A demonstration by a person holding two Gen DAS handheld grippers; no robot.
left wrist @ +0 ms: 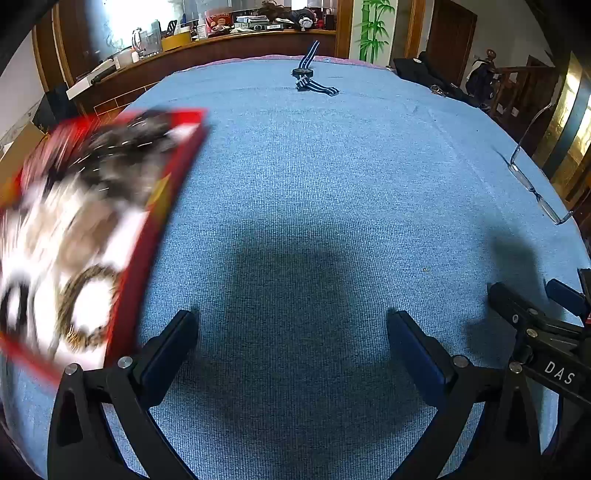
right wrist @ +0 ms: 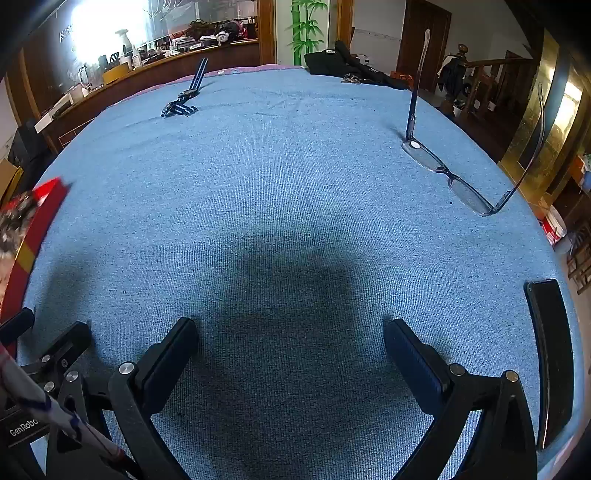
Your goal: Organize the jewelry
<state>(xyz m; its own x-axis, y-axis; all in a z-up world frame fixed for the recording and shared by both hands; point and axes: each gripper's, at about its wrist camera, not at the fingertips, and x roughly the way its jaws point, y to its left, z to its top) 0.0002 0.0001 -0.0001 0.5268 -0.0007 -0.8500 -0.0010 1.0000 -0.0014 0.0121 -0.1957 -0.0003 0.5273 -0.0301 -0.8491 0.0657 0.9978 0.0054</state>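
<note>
A red box with a white inside and blurred jewelry, one a gold bracelet, lies at the table's left; its edge shows in the right wrist view. A wristwatch with a striped blue strap lies at the far side, also in the right wrist view. Thin-framed glasses rest lenses down at the right, arms up, also in the left wrist view. My left gripper is open and empty beside the box. My right gripper is open and empty over bare cloth.
The table is covered in blue cloth. A black flat object lies at the right edge. Dark bags sit at the far edge. A wooden counter with clutter stands behind. The other gripper shows at the right.
</note>
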